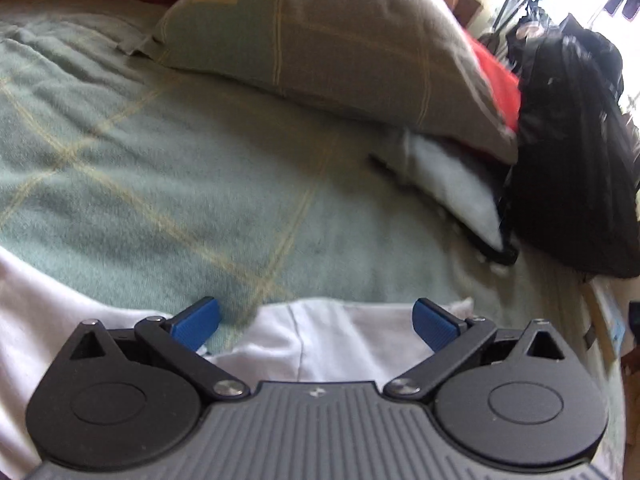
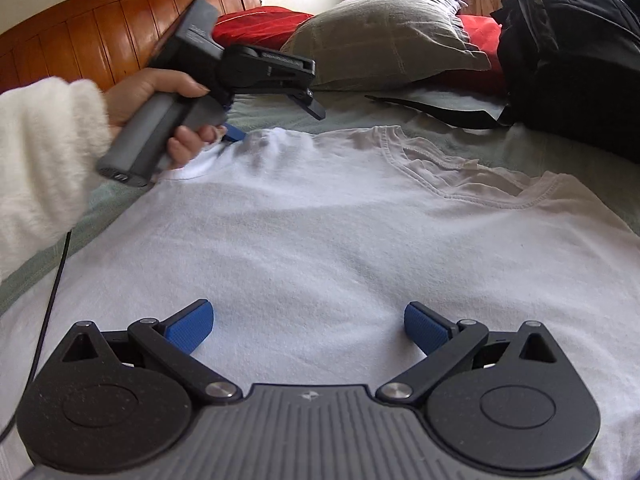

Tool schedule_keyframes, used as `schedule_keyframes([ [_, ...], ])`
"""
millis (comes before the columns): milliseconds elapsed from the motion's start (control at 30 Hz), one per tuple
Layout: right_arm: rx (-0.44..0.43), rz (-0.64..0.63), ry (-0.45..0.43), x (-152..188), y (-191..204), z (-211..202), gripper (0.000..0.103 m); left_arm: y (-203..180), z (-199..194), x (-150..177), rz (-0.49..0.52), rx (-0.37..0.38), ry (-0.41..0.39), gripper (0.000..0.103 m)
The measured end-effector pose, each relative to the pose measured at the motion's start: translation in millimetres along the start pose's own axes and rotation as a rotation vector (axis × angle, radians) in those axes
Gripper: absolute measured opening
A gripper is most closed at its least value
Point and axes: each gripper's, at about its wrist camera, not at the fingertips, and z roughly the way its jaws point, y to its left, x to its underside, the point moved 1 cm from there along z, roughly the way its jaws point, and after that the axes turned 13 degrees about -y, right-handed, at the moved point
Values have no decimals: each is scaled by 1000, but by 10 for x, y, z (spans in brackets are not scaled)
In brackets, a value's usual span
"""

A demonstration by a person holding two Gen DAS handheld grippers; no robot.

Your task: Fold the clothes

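A white T-shirt (image 2: 320,220) lies spread flat on the green bed cover (image 1: 160,168), collar toward the pillows. My right gripper (image 2: 308,326) is open and empty, low over the shirt's middle. My left gripper (image 1: 316,320) is open over the shirt's far left shoulder edge (image 1: 332,332). In the right wrist view the left gripper (image 2: 236,134) is held by a hand in a white fleece sleeve, one blue fingertip touching the shirt's shoulder.
A grey-green pillow (image 2: 384,40) and red cushions (image 2: 260,24) lie at the head of the bed. A black backpack (image 2: 572,52) stands at the far right, its strap (image 2: 432,110) on the cover. A wooden headboard (image 2: 100,28) is at the back left.
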Motion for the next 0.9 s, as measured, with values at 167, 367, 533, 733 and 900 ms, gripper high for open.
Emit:
schedule_keyframes([
  [167,-4,16,-4,-2,-17,-6,103,36,-477,-144,32,70,-67,102],
  [367,2,8,-1,-2,8,-5,103,470,-569,51,-20,-24,39,102],
  [533,-3,17,-2,-4,-11,-4,103,610,-737,171,8,-37,59,102],
  [733,4,4,-1,2,11,3,103,552,-819,-132,10,-8,-35,102],
  [900,11,-12,-1,12,31,7,103,571,-540,-245,-10,9,-57,101],
])
